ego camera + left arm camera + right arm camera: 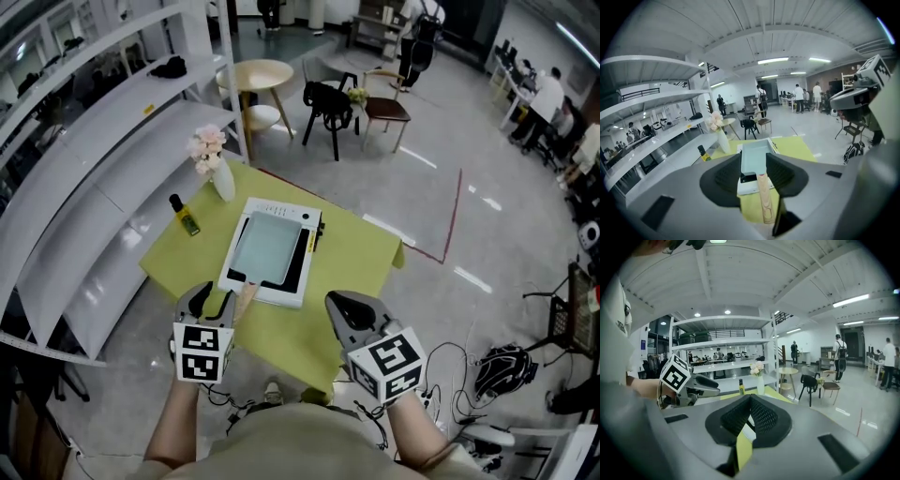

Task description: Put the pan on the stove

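Apparently the pan point(267, 246) was already flat on the stove point(281, 208), ahead of both sets of fingers on the green table point(361, 253), so the task looked done. Its wooden handle point(245, 300) stuck back off the stove edge toward the left gripper point(210, 302), probably so it could be gripped and let go from the near side.

The left fingers stood partly apart and gripped nothing. In the left gripper view the handle showed through the gap beyond the pads, which weren't pressing on it. The right gripper point(339, 305) was well right of the handle, its fingers closed tip to tip on nothing, likely idle since one gripper suits a handle.

A vase of flowers point(217, 173) and a small bottle point(186, 216) sat far beyond the left fingers, left of the stove and out of the working path.

Hard to make out:
- The pan covered the stove top.
- The stove's control strip was too small to read.
- In the head view the handle's near end ran just beside the left gripper's inner finger, so depth there was unclear.
- The grippers cut off the table's near edge.
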### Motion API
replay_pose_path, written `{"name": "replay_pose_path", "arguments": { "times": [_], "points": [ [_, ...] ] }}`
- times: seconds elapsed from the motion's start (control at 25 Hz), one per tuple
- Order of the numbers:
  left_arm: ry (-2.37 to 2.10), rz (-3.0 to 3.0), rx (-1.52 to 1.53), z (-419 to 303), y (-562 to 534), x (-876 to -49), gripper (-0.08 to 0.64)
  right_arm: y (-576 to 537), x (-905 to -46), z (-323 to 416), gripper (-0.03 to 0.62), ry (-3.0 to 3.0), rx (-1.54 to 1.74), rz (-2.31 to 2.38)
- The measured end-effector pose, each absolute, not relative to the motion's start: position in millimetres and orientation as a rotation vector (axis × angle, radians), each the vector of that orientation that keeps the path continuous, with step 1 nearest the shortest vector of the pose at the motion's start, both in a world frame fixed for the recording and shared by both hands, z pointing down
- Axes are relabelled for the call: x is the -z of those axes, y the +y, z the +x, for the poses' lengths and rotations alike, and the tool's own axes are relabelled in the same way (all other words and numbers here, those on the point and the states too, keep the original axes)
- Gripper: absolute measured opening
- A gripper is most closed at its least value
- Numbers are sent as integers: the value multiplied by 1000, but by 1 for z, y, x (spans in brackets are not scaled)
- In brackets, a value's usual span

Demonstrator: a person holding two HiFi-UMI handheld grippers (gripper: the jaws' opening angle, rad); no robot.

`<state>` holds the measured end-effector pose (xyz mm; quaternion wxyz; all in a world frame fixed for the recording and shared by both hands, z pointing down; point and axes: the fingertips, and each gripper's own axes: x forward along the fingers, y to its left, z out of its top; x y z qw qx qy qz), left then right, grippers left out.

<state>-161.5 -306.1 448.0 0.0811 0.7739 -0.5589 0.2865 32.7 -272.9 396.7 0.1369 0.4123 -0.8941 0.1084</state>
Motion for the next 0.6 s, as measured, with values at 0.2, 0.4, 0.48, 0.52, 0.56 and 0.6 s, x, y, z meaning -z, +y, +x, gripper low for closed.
{"name": "replay_pose_path", "arguments": {
  "times": [0.2, 0.4, 0.48, 0.52, 0.56, 0.6],
  "points": [
    [-1684, 2468, -711, -152, -289, -393, 166, -260, -357, 28, 6, -2665, -249, 1204],
    [-1809, 2545, -592, -158, -276, -343, 94, -251, -321, 33, 6, -2734, -174, 1262],
    [-1841, 2592, -525, -159, -269, -323, 87, -247, -306, 36, 6, -2761, -139, 1290],
    [-1859, 2611, -488, -159, -266, -314, 82, -245, -299, 38, 6, -2772, -125, 1304],
    [-1877, 2624, -451, -161, -262, -306, 69, -242, -294, 40, 6, -2780, -111, 1317],
    [-1896, 2630, -415, -162, -258, -299, 59, -240, -289, 42, 6, -2784, -96, 1329]
  ]
}}
